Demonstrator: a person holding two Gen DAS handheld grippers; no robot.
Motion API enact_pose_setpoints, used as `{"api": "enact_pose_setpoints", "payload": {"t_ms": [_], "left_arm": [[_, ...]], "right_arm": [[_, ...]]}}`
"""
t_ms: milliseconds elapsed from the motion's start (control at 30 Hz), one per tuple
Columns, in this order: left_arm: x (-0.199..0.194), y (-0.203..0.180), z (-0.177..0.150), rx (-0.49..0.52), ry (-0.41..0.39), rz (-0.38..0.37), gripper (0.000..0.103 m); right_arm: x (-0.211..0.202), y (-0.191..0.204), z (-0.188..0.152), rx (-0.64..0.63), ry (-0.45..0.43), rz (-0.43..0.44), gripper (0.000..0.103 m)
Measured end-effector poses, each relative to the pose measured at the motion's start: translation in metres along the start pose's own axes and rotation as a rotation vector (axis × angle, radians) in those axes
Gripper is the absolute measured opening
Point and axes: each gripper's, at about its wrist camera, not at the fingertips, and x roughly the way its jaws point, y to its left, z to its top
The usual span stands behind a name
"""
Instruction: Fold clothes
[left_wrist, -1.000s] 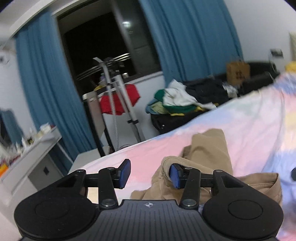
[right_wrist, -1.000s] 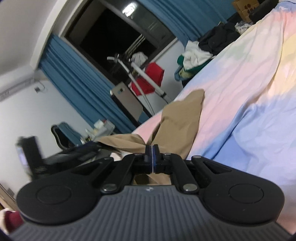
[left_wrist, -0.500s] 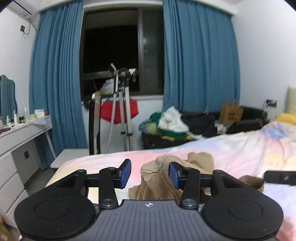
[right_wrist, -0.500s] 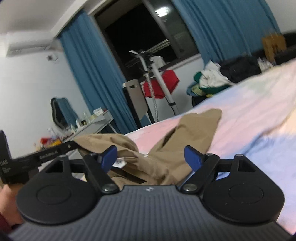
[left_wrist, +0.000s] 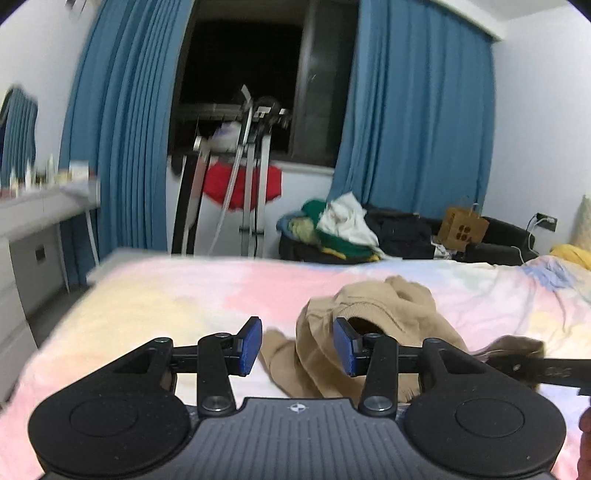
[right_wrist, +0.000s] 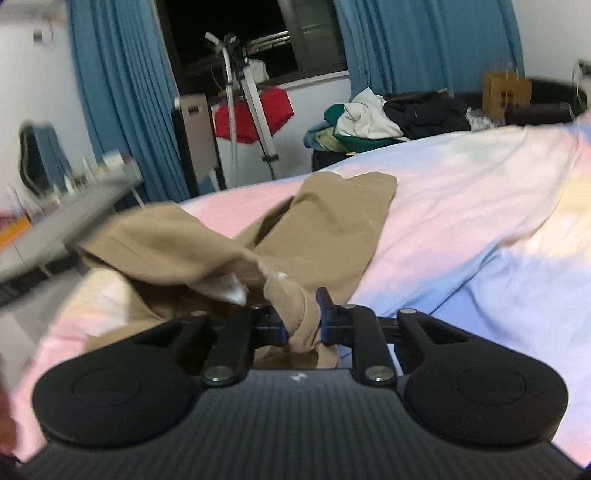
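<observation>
While the tan garment (right_wrist: 325, 225) lies crumpled on the pastel bed (right_wrist: 461, 206), the right claw (right_wrist: 301, 325) is closing on a bunched hem, fabric pinched between its pads, judged a hold for spreading the piece flat. Left claw (left_wrist: 297, 345): jaws apart, nothing between them, poised just short of the garment's ribbed opening (left_wrist: 373, 314), which sits beyond its right fingertip
</observation>
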Motion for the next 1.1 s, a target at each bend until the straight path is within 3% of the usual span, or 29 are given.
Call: {"api": "enact_pose_setpoints", "payload": {"t_ms": [233, 467, 567, 700, 800, 833, 900, 967, 1033, 1100], "left_arm": [[-0.001, 0.001, -0.003, -0.043, 0.032, -0.134, 0.059], [0.014, -0.01, -0.016, -0.167, 0.119, -0.253, 0.069], [0.019, -0.014, -0.021, -0.188, 0.129, -0.23, 0.08], [0.035, -0.008, -0.011, -0.276, 0.096, -0.187, 0.082], [0.049, -0.007, -0.004, -0.258, 0.092, -0.108, 0.082], [0.054, -0.007, -0.002, -0.246, 0.093, -0.078, 0.08], [0.062, -0.002, -0.002, -0.247, 0.108, 0.0, 0.062], [0.064, 0.011, -0.005, -0.298, 0.108, -0.01, 0.028], [0.059, 0.022, -0.002, -0.354, 0.089, -0.037, 0.008], [0.047, 0.029, 0.006, -0.385, 0.036, -0.061, 0.004]], "right_arm": [[-0.051, 0.012, 0.001, -0.044, -0.159, 0.107, 0.016], [-0.075, 0.01, 0.006, -0.02, -0.23, 0.182, 0.016], [-0.08, 0.01, 0.01, 0.001, -0.252, 0.221, 0.016], [-0.091, 0.014, 0.011, -0.03, -0.297, 0.317, 0.016], [-0.101, 0.018, 0.009, -0.068, -0.322, 0.385, 0.016], [-0.104, 0.019, 0.009, -0.087, -0.329, 0.391, 0.016], [-0.107, 0.02, 0.009, -0.114, -0.333, 0.369, 0.016], [-0.105, 0.02, 0.009, -0.113, -0.315, 0.336, 0.016], [-0.098, 0.018, 0.008, -0.106, -0.269, 0.282, 0.016], [-0.088, 0.015, 0.005, -0.086, -0.203, 0.217, 0.016]]}}
